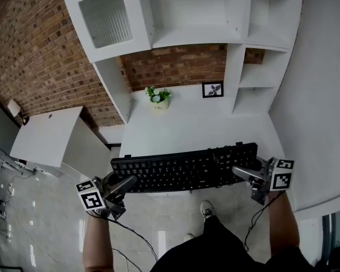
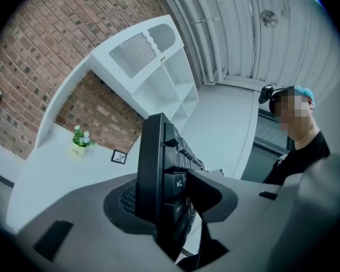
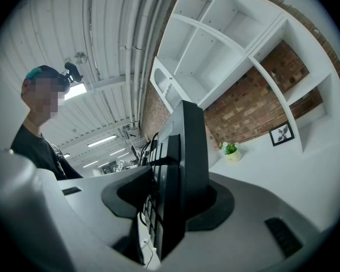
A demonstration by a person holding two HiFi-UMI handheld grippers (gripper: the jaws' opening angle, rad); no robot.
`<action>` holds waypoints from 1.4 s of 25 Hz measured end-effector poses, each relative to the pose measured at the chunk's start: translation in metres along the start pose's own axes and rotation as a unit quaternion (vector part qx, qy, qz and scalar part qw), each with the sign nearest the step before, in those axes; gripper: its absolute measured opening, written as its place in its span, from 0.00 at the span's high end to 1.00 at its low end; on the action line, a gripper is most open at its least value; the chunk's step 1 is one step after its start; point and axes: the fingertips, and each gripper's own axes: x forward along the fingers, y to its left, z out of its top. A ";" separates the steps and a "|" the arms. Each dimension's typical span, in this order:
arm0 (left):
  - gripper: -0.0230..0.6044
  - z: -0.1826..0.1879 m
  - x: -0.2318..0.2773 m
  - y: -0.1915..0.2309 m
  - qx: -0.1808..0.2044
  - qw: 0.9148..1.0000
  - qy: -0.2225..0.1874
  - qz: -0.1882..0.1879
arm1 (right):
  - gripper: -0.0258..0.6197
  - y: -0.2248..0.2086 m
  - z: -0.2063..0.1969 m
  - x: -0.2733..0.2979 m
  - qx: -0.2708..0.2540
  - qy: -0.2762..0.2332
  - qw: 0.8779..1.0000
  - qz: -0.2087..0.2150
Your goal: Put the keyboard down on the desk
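White desk (image 1: pixel 187 130), brick wall (image 1: pixel 37 55), white shelves (image 1: pixel 190 37), perhaps tiled floor (image 1: pixel 51 222)

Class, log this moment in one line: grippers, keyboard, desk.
left gripper: shut on keyboard, left end | right gripper: shut on keyboard, right end | keyboard: level, at desk front edge

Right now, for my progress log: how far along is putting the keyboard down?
Done: the left gripper and right gripper are shut on the ends of the keyboard. In hand: it is held level over the front edge of the desk. Left: lower it onto the desk and release.
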 end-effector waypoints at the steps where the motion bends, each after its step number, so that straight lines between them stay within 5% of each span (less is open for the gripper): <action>1: 0.67 0.002 0.006 0.004 0.000 1.000 0.000 0.001 | 0.67 -0.007 0.003 0.001 0.001 0.000 1.000 0.001; 13: 0.66 0.027 0.071 0.058 -0.019 1.000 0.012 0.013 | 0.67 -0.087 0.040 0.015 0.024 0.008 1.000 0.001; 19: 0.65 0.028 0.121 0.111 -0.028 0.999 0.019 0.028 | 0.67 -0.162 0.051 0.029 0.038 0.015 0.999 0.006; 35: 0.63 0.004 0.141 0.155 -0.091 0.994 0.041 0.052 | 0.67 -0.202 0.042 0.037 0.070 0.043 0.996 -0.018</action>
